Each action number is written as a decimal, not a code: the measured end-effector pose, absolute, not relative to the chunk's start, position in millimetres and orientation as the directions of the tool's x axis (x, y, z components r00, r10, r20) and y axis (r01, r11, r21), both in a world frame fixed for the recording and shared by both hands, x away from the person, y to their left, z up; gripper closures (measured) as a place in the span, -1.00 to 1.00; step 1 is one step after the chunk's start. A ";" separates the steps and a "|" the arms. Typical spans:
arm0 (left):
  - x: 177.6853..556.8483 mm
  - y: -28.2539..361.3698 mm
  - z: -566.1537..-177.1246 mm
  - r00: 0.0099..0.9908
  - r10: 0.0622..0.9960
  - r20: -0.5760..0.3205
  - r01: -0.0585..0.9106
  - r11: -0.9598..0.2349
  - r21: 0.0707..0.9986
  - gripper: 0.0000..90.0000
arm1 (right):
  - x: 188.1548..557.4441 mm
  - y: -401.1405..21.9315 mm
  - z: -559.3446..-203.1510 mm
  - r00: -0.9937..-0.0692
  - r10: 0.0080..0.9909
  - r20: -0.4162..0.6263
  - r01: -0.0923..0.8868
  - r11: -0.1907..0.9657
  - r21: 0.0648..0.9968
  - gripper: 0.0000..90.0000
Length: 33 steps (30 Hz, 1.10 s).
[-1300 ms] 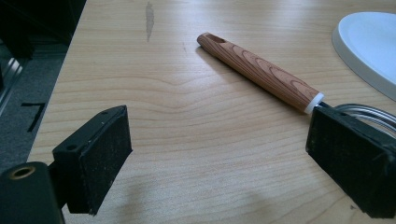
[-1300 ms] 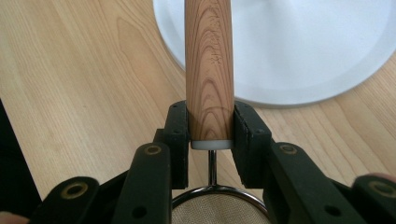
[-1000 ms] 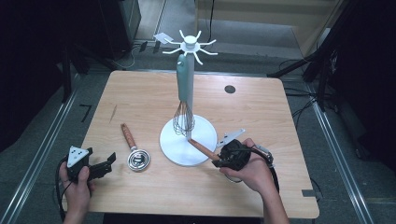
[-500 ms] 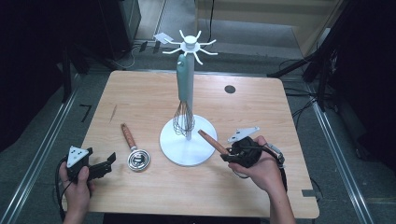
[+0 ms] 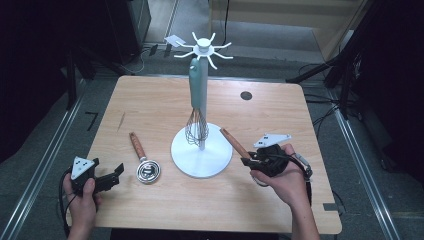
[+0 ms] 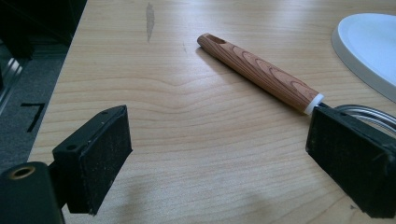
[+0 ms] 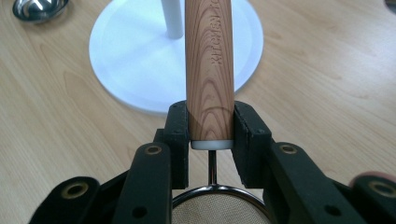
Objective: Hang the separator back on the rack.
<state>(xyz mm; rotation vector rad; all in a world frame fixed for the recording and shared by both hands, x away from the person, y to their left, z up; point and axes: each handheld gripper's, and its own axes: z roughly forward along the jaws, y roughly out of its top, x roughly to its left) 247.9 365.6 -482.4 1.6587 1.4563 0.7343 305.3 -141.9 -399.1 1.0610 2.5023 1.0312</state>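
While clamping the strainer (image 7: 208, 70), right gripper (image 5: 250, 161) raised, tilted.

Each claw, left claw (image 5: 111, 178) and right claw (image 5: 248, 161), is matte black with square, rough-faced pads and brass-ringed screw holes in its linkage arms. A grey three-cornered plate tops each body, and a black cable trails from it.

The left claw (image 5: 107, 179) sits low at the near left, held in the person's left hand (image 5: 82, 197), its jaws standing wide apart with nothing between them. At the near right, the right hand (image 5: 282, 180) holds the right claw (image 7: 210, 135) aimed toward the far left, jaws clamped. It seems slightly raised, though the high view leaves that unclear.
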 end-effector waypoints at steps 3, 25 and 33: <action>247.7 365.8 -482.4 0.171 0.982 -0.078 0.521 -0.023 0.853 -0.85 | 304.2 -143.3 -396.0 -0.697 0.715 0.060 0.530 0.457 0.714 0.58; 248.1 365.8 -482.4 0.171 0.982 -0.080 0.523 -0.022 0.852 -0.85 | 290.3 -144.3 -370.0 -0.667 0.739 0.097 0.397 0.242 0.885 0.58; 248.1 365.9 -482.3 0.172 0.982 -0.079 0.526 -0.023 0.850 -0.85 | 286.6 -140.7 -366.5 -0.666 0.737 0.112 0.355 0.181 0.917 0.58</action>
